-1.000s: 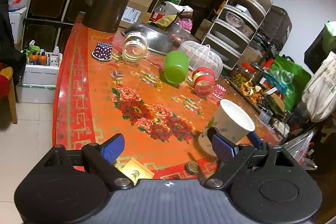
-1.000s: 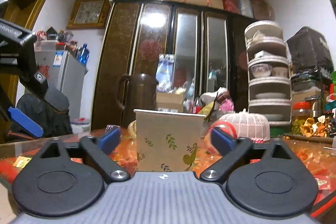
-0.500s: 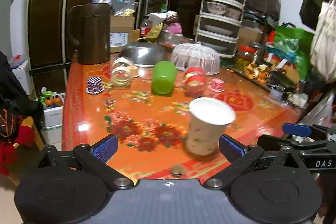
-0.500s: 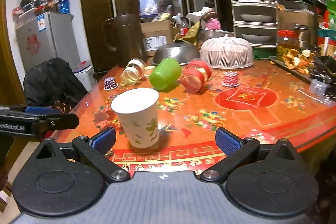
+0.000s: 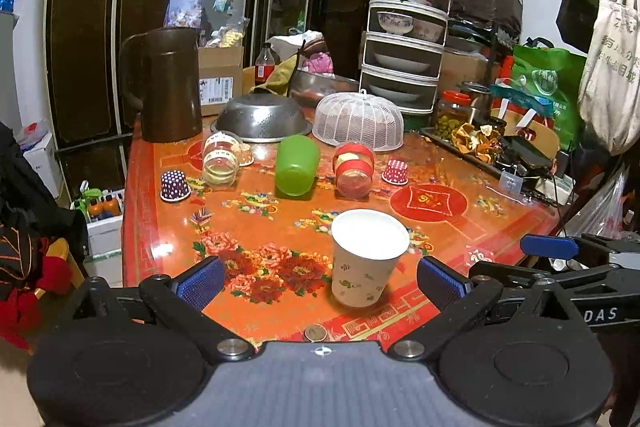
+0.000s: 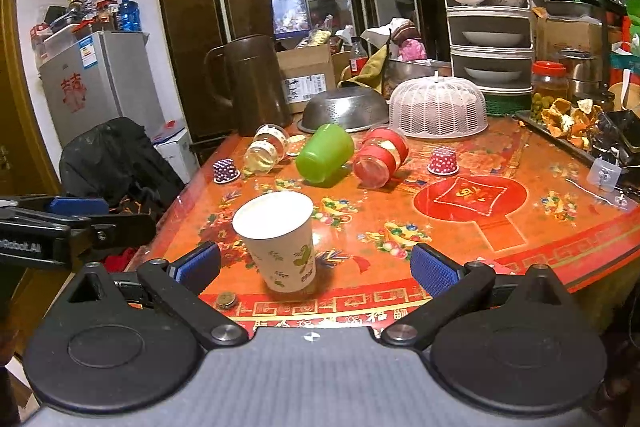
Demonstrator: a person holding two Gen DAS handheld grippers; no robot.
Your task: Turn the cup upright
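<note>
A white paper cup with green leaf print (image 5: 365, 259) stands upright, mouth up, near the front edge of the red floral table (image 5: 280, 223); it also shows in the right wrist view (image 6: 280, 241). My left gripper (image 5: 320, 281) is open and empty, pulled back from the cup. My right gripper (image 6: 316, 267) is open and empty, also back from the cup. A green cup (image 5: 297, 165) lies on its side farther back; it shows in the right wrist view too (image 6: 325, 153).
Two glass jars lie on their sides beside the green cup, one clear (image 5: 219, 159), one with red bands (image 5: 354, 169). Two small dotted cups (image 5: 175, 185) (image 5: 395, 171), a metal colander (image 5: 262, 119), a white mesh cover (image 5: 359, 121) and a brown jug (image 5: 168, 85) stand behind. A coin (image 5: 315, 333) lies at the table's front edge.
Both grippers have drawn back and risen away from the paper cup, which stays upright on the table. The right gripper's open fingers no longer flank the cup.
</note>
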